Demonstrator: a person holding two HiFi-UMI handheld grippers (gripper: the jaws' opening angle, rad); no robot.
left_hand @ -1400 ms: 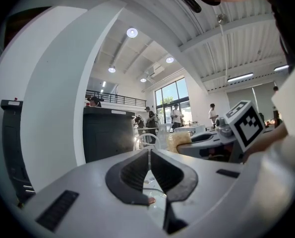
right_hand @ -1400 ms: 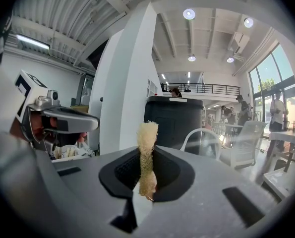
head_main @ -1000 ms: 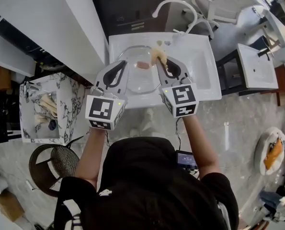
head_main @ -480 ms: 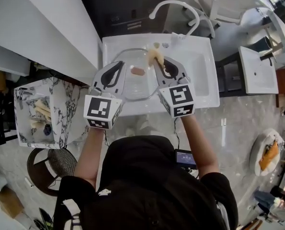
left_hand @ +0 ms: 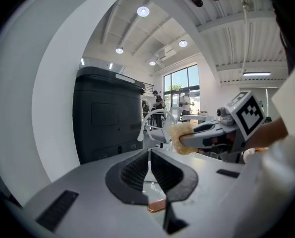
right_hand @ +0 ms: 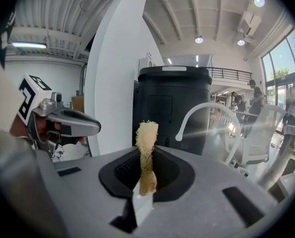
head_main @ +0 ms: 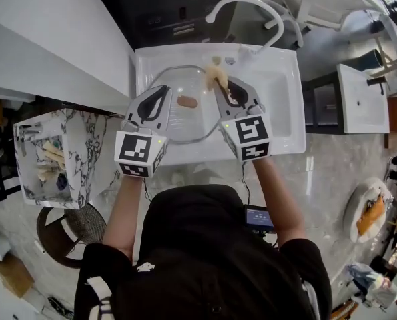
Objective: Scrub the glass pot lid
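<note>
The glass lid [head_main: 178, 122] is held over the white sink [head_main: 278, 105], probably so that water and dirt can fall into the basin and not on the floor. It is gripped at its left rim by the left tool [head_main: 159, 93]. The jaws of this tool are closed almost fully, with only the thin glass edge between them. This is seen in the left gripper view, where the brown knob [left_hand: 157, 206] of the lid shows just below the jaws. The rim is probably chosen for the grip because the whole top face is then left free for scrubbing. The lid is turned with its knob side up. Whether its lower edge rests on the basin cannot be told.

The right tool [head_main: 221, 89] is closed on a yellow sponge [right_hand: 146, 133]. The sponge is pinched at its lower part, so that the rough free end stands out past the jaws and can be pressed on the glass. In the head view the sponge is found at the far right rim of the lid, close to the glass, but contact cannot be confirmed.

No foam or water is seen on the lid, so the scrubbing is judged to be only at its beginning. For the next move the sponge would have to be laid on the glass and rubbed around the knob. A firm hold by the left tool is needed, because a smooth glass rim can slip out under the pressure.
</note>
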